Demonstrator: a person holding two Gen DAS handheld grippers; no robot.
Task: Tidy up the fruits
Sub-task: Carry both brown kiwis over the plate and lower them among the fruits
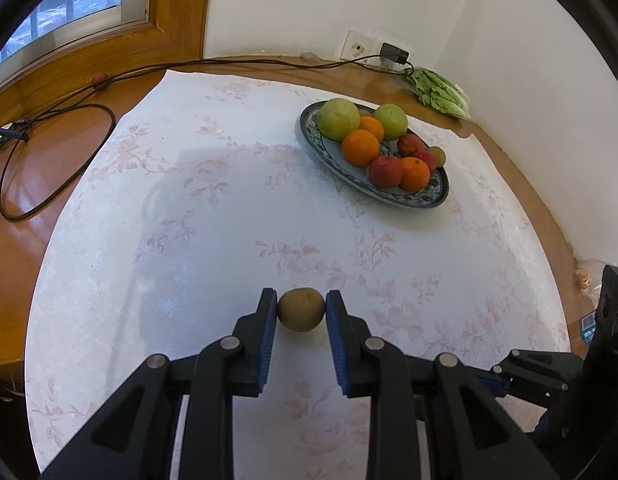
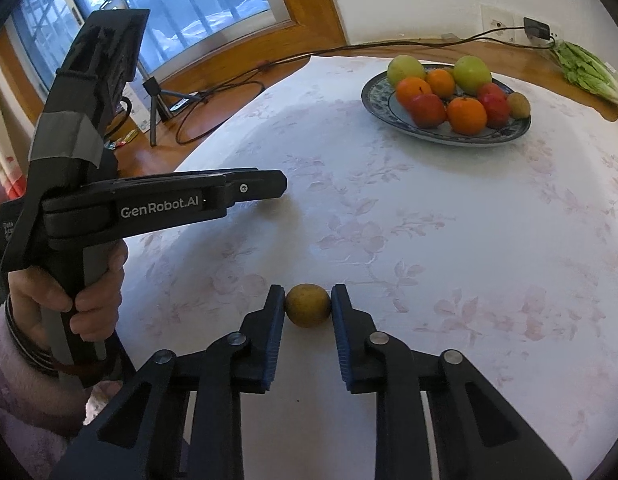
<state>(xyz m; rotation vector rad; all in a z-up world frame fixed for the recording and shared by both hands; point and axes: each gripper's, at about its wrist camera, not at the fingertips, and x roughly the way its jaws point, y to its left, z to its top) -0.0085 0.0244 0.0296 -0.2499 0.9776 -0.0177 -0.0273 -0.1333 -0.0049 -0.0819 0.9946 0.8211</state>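
The left tool (image 1: 301,307) is clamped on a small brown-green fruit (image 1: 301,309), its blue-faced pads pressing the fruit's two sides just above the floral cloth (image 1: 197,208) that covers the round wooden worktop (image 1: 49,168). The right tool (image 2: 308,303) is likewise clamped on a second small yellow-brown fruit (image 2: 308,305), pads touching both sides; whether this fruit rests on the cloth or is lifted cannot be told. In the right wrist view the left tool appears side-on at 9 o'clock, held by the person's left hand (image 2: 69,292), with a pink sleeve (image 2: 25,396) below it; its fingertips point toward 3 o'clock and the fruit they hold is hidden there. The patterned plate (image 1: 389,196) sits on the cloth toward 1 o'clock in both views, well apart from both tools. It carries two large green fruits (image 1: 338,118), three oranges (image 1: 360,147), several red fruits (image 1: 385,171) and one small brownish fruit (image 2: 518,105) at its far right edge. A head of leafy greens (image 1: 443,94) lies on the bare wood beyond the plate, near a wall socket (image 1: 359,46) with a plugged-in adapter (image 1: 393,53). A black cable (image 1: 53,152) runs from it along the far edge and loops at 9 o'clock below the window (image 1: 61,8).
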